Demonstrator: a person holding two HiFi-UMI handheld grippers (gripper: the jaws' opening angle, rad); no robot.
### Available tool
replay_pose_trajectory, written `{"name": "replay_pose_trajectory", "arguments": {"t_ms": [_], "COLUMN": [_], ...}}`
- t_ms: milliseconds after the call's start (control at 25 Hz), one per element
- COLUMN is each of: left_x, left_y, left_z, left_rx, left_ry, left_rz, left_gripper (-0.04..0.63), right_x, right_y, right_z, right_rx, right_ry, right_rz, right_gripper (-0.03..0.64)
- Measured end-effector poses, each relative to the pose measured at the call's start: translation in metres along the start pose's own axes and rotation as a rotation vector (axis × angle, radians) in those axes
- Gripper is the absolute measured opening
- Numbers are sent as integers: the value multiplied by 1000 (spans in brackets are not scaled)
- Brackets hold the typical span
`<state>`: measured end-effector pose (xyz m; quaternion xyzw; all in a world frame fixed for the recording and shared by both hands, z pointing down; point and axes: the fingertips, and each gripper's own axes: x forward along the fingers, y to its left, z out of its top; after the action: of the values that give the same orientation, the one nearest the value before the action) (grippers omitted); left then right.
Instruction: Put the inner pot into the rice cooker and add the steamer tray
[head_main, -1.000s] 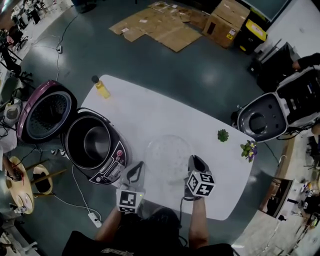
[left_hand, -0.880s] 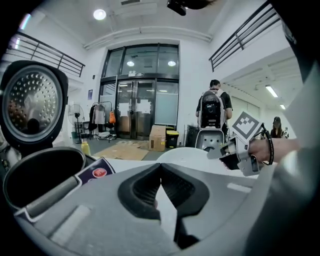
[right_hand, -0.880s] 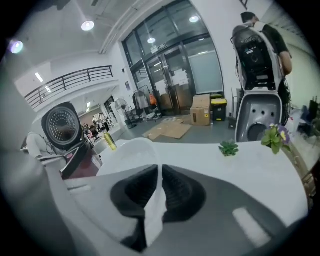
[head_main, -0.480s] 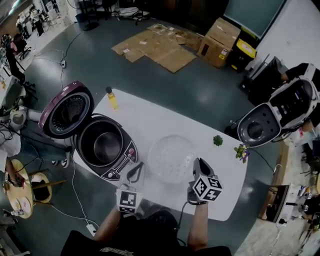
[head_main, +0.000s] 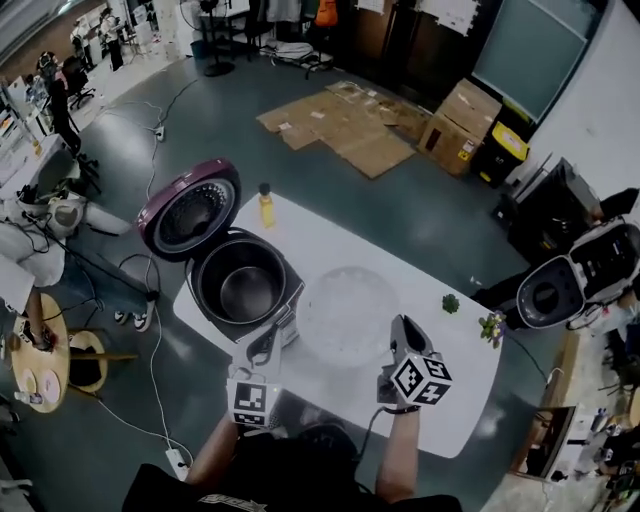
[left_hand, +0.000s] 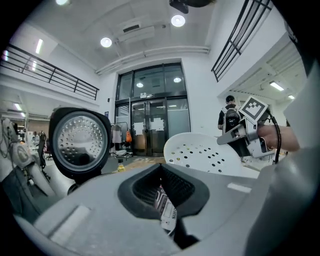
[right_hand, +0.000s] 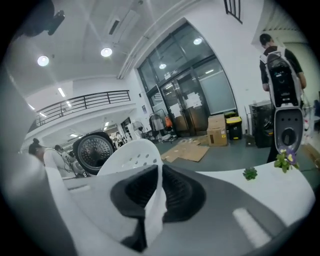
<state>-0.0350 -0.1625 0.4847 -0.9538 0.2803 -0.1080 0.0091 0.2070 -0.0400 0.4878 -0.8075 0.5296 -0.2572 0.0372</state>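
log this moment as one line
steamer tray: gripped at opposite rims by left gripper, right gripper | inner pot: in rice cooker | lid: open

Steamer tray (head_main: 348, 314) translucent white plastic; inner pot (head_main: 241, 291) shiny metal.

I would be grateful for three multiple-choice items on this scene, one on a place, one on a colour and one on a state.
1. Where is the yellow bottle relative to the rice cooker?
A. Inside it.
B. On the table, beside its open lid.
C. On the floor.

2. What colour is the lid's outer shell?
A. Green.
B. White.
C. Purple.

3. What is the steamer tray's state?
A. Gripped by the left hand-held gripper and the right hand-held gripper, outside the cooker.
B. Seated in the cooker.
C. Lying untouched.

Answers: B, it stands at the tabletop's far edge; C, purple rings the lid; A, both gripper views show jaws shut on its rim.
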Motion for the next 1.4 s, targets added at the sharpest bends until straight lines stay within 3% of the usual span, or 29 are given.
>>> {"name": "replay_pose_trajectory", "arguments": {"t_ms": [280,680,1040,1400], "left_x": [-32,-92,-119,-126], "left_y": [46,122,164,181], "left_z": [5,-17,-27,-55], "left_rx": [-13,-43,-74,-118], "left_ry": [-9,-6,18,62], "left_rz": [131,321,457,538], "left_gripper": [11,11,11,11], "right_x": [24,73,130,186], "right_y": [60,160,219,246], "right_z": [22,12,2,-28], "right_rx": [-39,-97,-162,-228], "right_ry": [-12,18,99,219], "right_rz": [124,289,385,430], "right_gripper": [29,29,30,29]}}
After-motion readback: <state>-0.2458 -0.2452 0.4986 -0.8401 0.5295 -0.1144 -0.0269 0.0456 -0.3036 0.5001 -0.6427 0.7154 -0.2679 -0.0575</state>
